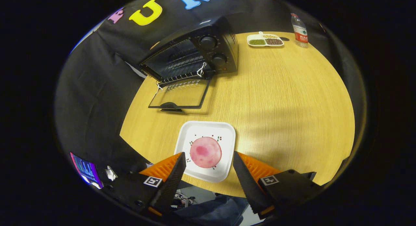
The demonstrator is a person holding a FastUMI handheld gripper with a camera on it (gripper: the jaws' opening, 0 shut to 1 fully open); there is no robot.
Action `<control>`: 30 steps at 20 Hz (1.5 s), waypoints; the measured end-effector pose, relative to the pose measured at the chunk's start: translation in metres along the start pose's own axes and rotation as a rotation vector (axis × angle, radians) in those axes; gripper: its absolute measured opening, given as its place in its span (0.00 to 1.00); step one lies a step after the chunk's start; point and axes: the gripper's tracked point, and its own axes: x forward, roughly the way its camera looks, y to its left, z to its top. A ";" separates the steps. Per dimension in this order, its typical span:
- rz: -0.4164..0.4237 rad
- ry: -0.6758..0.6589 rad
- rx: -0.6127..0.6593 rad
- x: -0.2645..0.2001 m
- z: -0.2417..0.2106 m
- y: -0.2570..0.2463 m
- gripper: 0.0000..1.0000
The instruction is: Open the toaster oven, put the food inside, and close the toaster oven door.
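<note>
A black toaster oven (198,50) stands at the far left of the round wooden table (276,99). Its glass door (180,95) hangs folded down flat toward me, and the wire rack inside shows. Nearer to me lies a white square plate (227,135) bearing a round pink slice of food (205,152). My gripper (209,159) hovers above the table's near edge, open, its fingertips flanking the near part of the plate. Neither finger touches the plate or the food.
At the table's far side sit a white divided dish (265,40) of beans and grains and a water bottle (299,30). A lit screen (86,169) shows low at the left, off the table. Dark blue cloth (211,211) lies below the fingers.
</note>
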 end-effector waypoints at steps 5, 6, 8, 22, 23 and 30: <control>0.028 0.099 0.029 0.021 -0.005 -0.014 0.93; 0.031 0.119 0.031 0.025 -0.008 -0.016 0.94; 0.032 0.150 0.031 0.032 -0.013 -0.021 0.93; 0.048 0.241 0.131 0.051 -0.021 -0.031 0.25; 0.051 0.240 0.130 0.052 -0.020 -0.031 0.25; 0.049 0.232 0.147 0.056 -0.018 -0.040 0.02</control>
